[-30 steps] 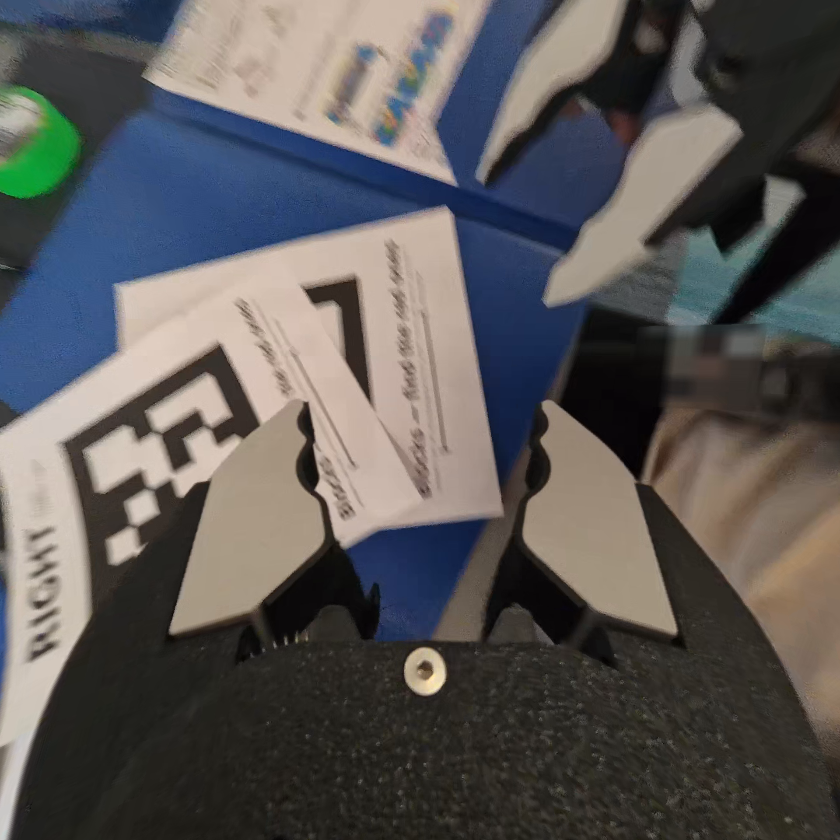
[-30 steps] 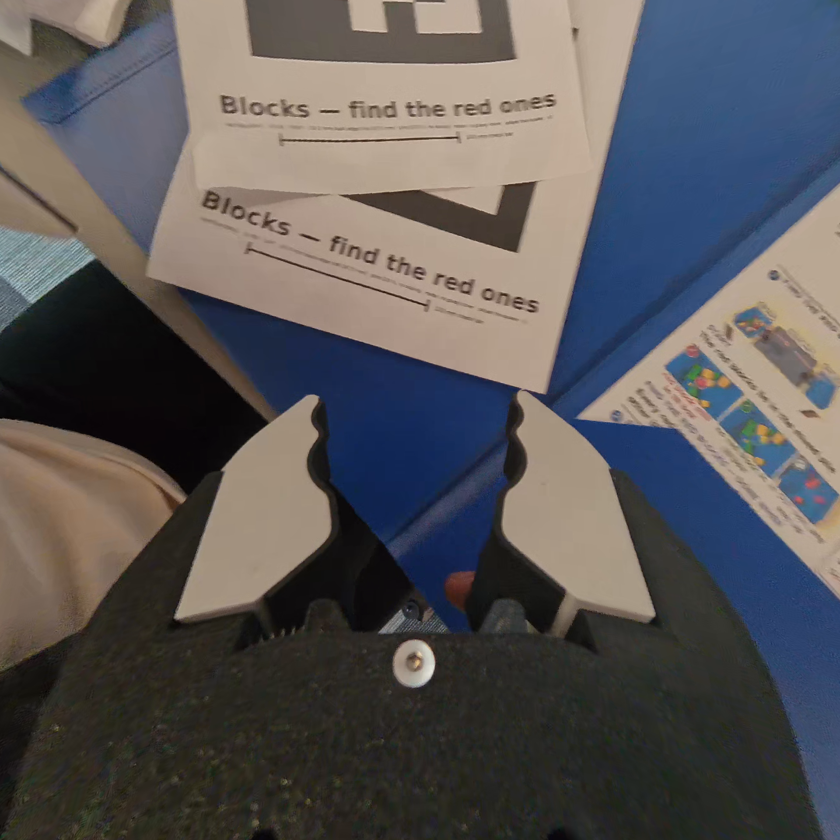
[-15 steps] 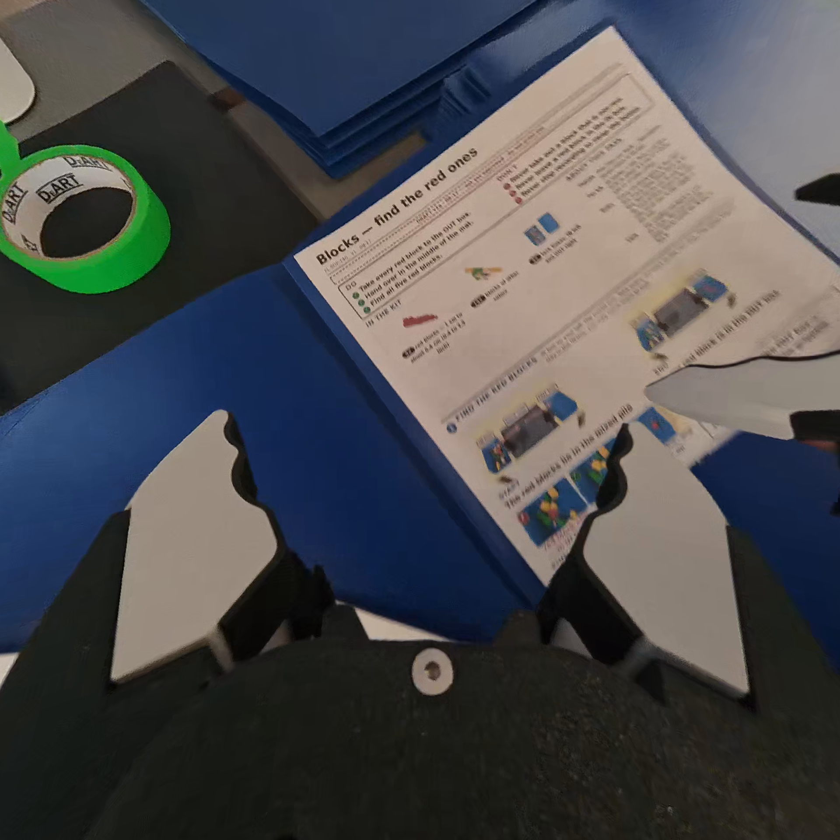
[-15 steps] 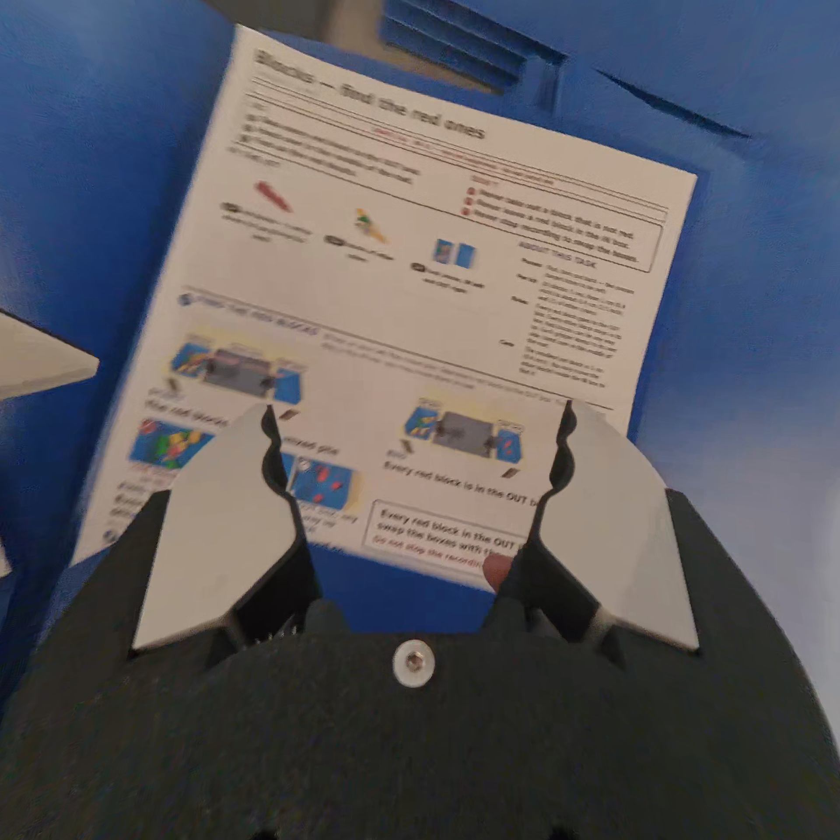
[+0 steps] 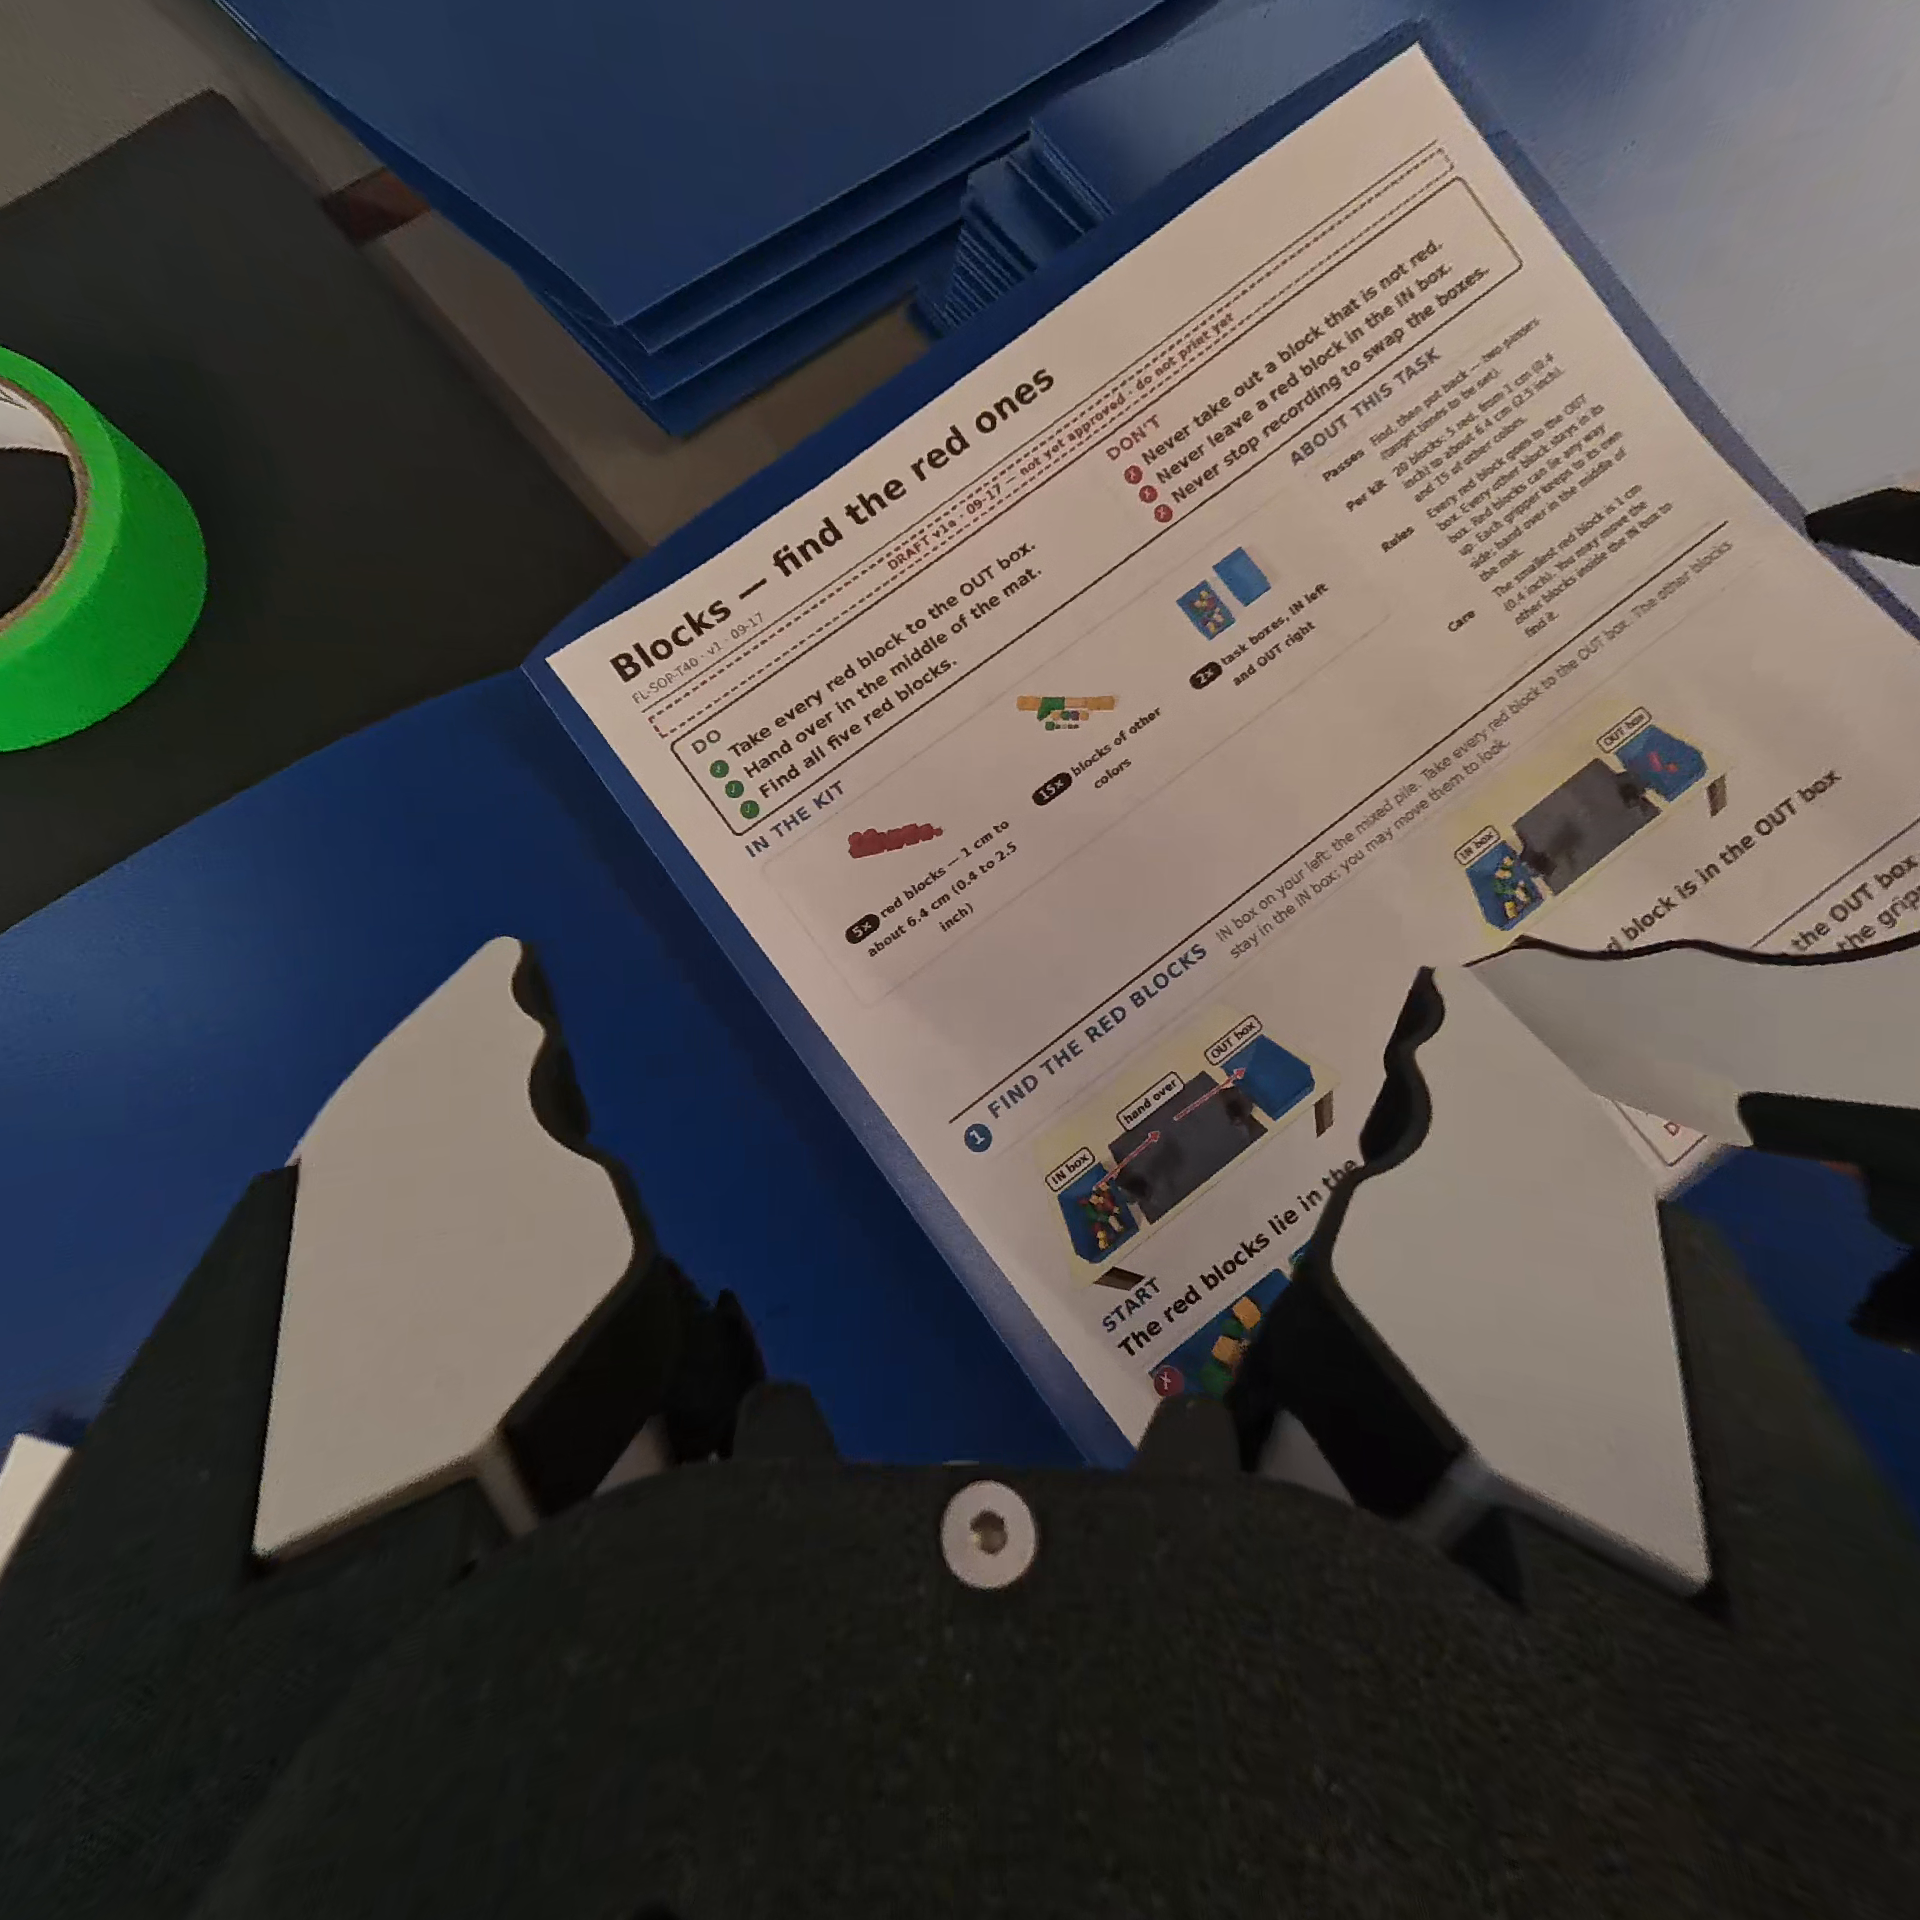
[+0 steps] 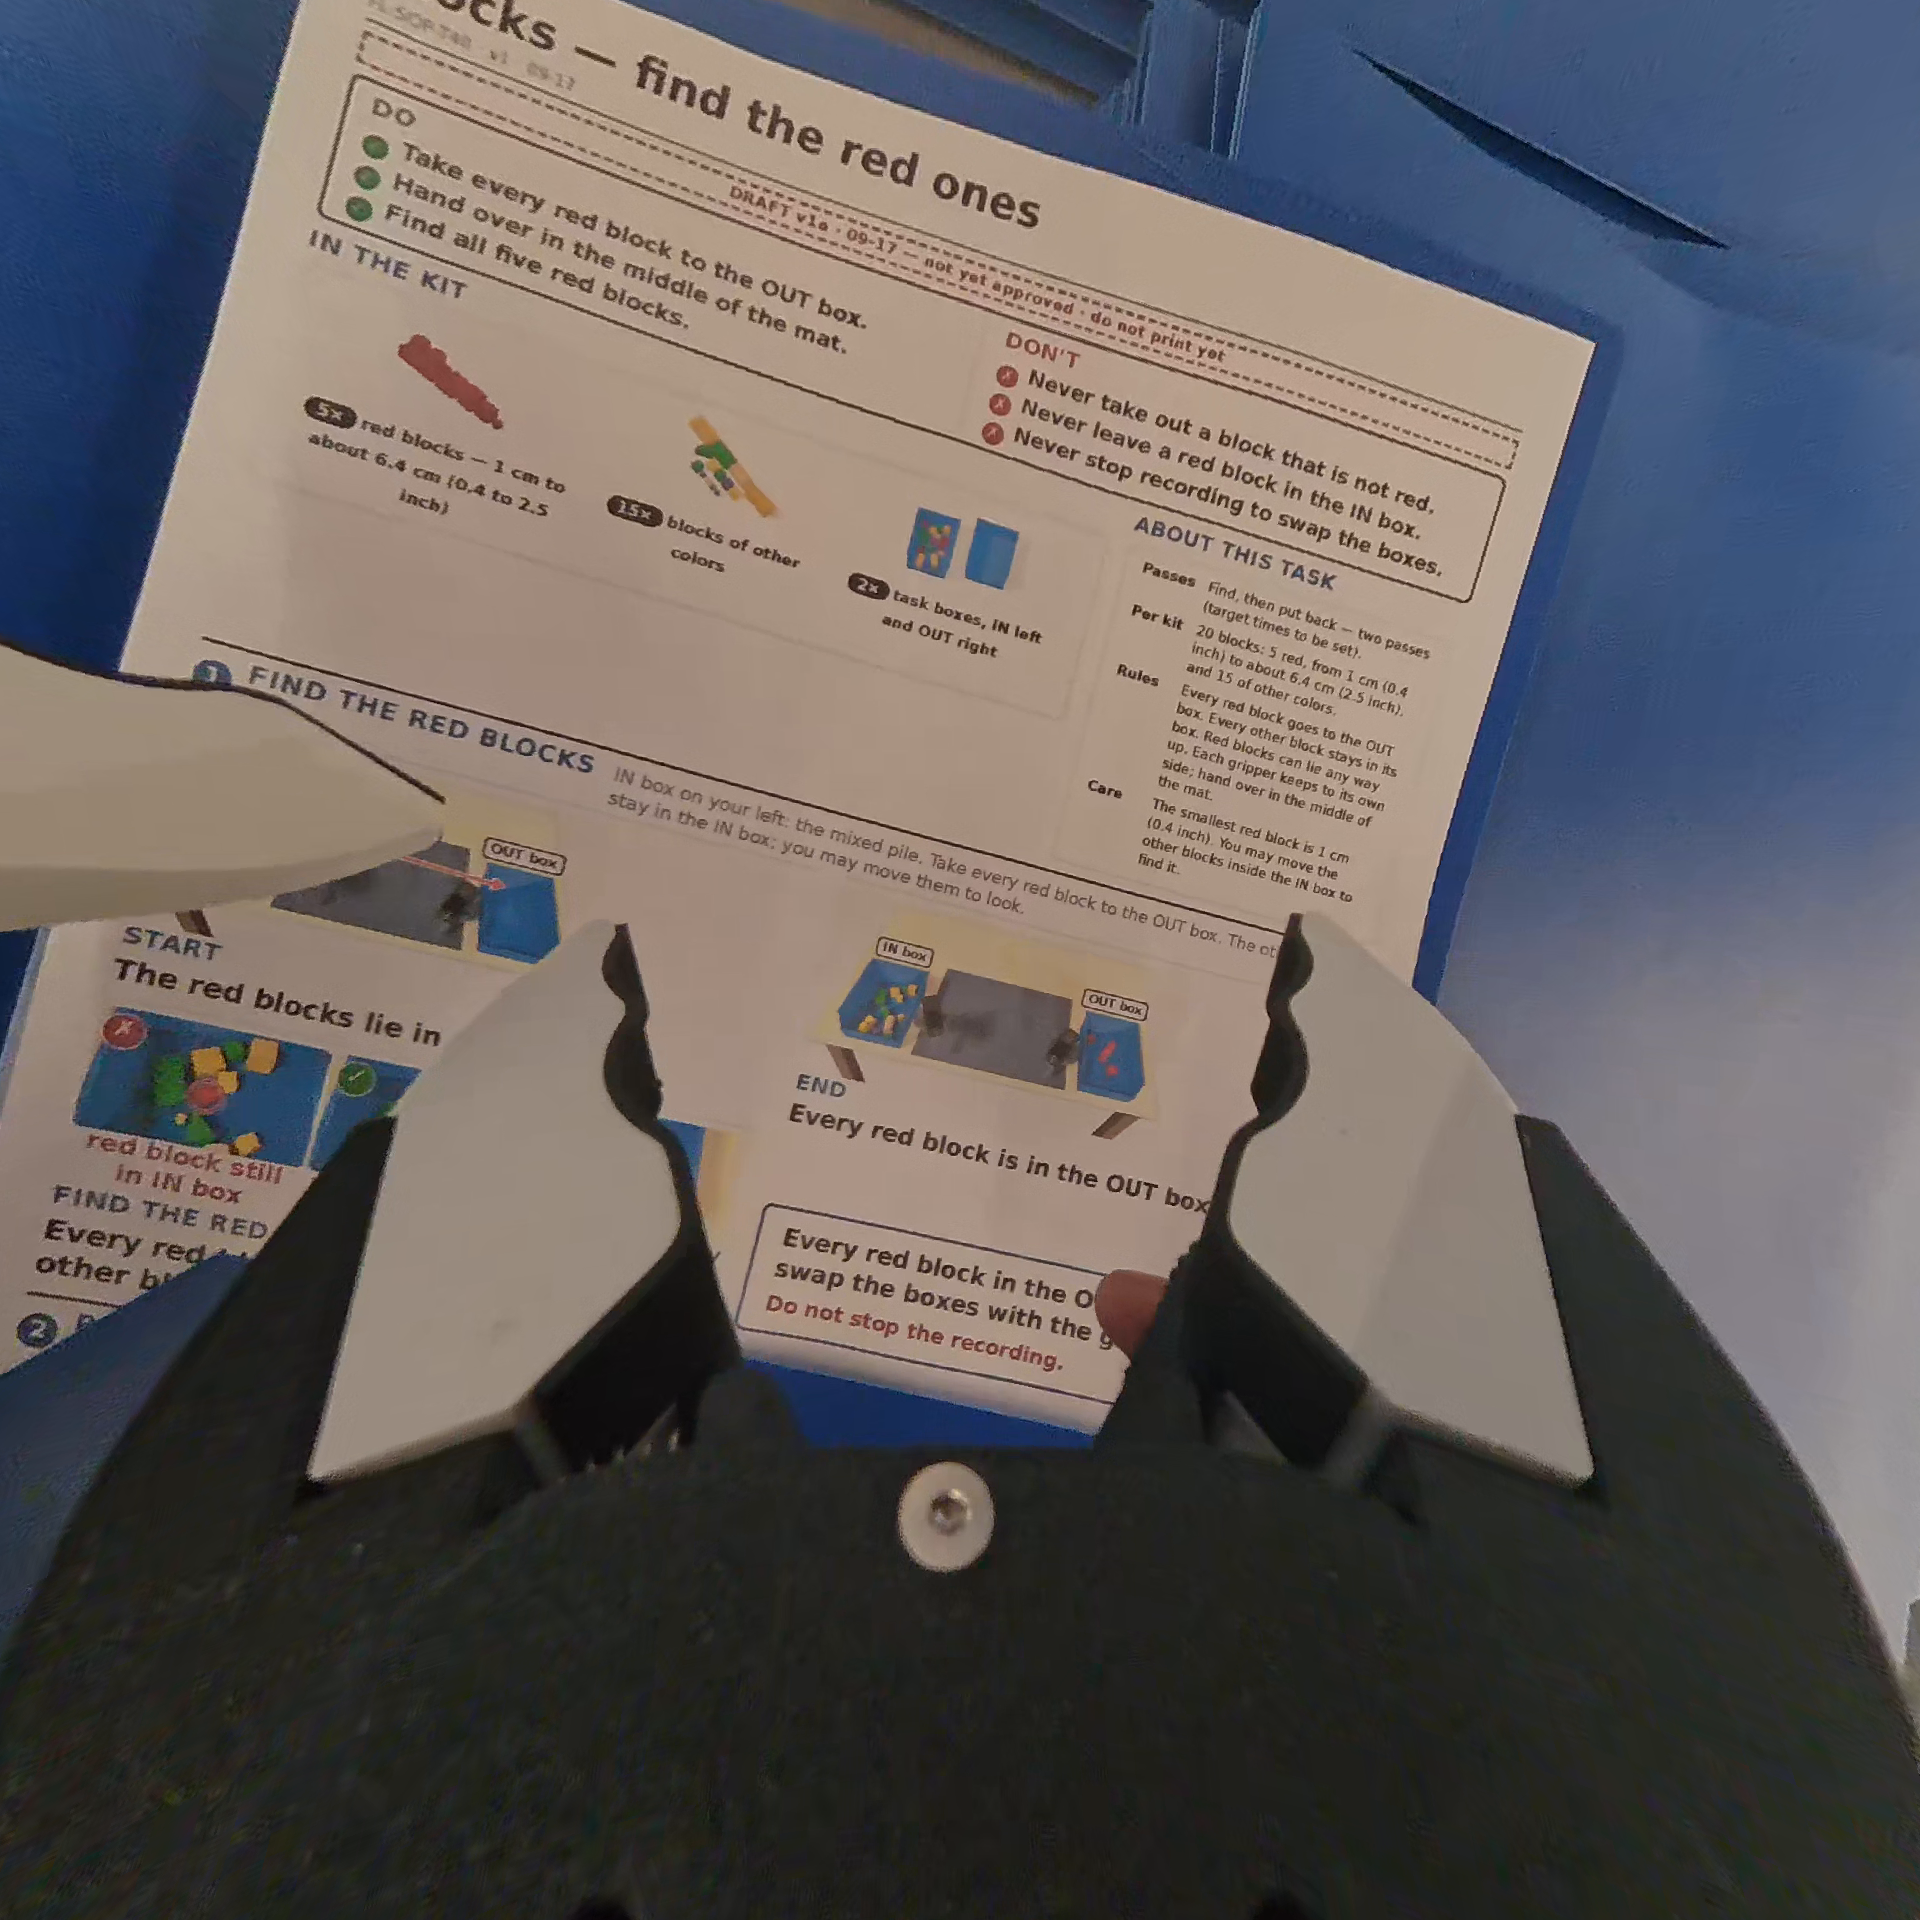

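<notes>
A white printed sheet (image 5: 1091,623) with text and small colour pictures lies on a blue board (image 5: 312,987). My left gripper (image 5: 971,966) is open and empty, held over the sheet's lower left corner and the blue board beside it. My right gripper (image 6: 954,925) is open and empty, held over the lower part of the same sheet (image 6: 831,675). One finger of the right gripper (image 5: 1714,1029) reaches in from the right in the left wrist view. One finger of the left gripper (image 6: 187,790) reaches in from the left in the right wrist view.
A roll of green tape (image 5: 104,582) sits on a black mat (image 5: 260,364) at the left. A stack of blue boards (image 5: 727,156) lies behind the sheet. A person's fingertip (image 6: 1127,1299) shows by the right gripper's right finger. To the roll of green tape (image 5: 104,582): left tips about 15 centimetres, right tips about 30 centimetres.
Both grippers swung away from the white sheets with black square markers to the printed sheet with pictures, then moved closer to it. Both sets of jaws opened wider.
</notes>
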`<state>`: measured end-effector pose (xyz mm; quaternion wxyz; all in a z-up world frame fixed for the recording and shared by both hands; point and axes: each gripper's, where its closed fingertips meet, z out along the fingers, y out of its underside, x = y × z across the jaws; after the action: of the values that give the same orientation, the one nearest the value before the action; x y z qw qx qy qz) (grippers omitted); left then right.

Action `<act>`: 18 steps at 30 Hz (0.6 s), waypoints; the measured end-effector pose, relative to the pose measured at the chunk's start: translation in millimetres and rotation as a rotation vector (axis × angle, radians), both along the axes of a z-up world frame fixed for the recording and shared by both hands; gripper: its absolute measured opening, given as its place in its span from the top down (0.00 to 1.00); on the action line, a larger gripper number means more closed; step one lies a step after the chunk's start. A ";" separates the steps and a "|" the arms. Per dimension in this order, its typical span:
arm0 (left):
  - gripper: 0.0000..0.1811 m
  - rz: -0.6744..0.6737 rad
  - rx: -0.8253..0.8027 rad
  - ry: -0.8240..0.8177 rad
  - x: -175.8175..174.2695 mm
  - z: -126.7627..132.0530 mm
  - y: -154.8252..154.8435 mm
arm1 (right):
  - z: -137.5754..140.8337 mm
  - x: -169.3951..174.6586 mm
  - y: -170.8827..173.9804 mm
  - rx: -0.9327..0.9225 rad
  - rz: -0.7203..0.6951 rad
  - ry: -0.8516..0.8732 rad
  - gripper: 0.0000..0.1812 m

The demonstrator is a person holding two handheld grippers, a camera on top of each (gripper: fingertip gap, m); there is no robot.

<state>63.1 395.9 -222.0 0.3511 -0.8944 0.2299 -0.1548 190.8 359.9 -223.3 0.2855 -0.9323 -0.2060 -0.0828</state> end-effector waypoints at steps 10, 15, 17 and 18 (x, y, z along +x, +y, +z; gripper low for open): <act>0.19 -0.011 0.003 -0.004 3.8 -2.3 -3.5 | 2.7 -4.2 -0.6 0.011 0.009 -0.010 0.37; 0.24 -0.057 0.049 -0.052 4.6 17.2 -11.9 | 11.1 -9.1 -1.8 0.041 0.029 0.030 0.37; 0.27 -0.119 0.096 -0.072 -5.8 41.7 -28.0 | 22.3 -23.5 -3.9 0.081 0.104 0.106 0.37; 0.28 -0.164 0.123 -0.078 -15.6 56.1 -41.6 | 29.4 -35.6 -6.8 0.100 0.168 0.158 0.37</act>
<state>47.4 354.4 -165.9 0.4000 -0.8426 0.2975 -0.2035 155.2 353.0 -193.9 0.3528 -0.9000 -0.2558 0.0051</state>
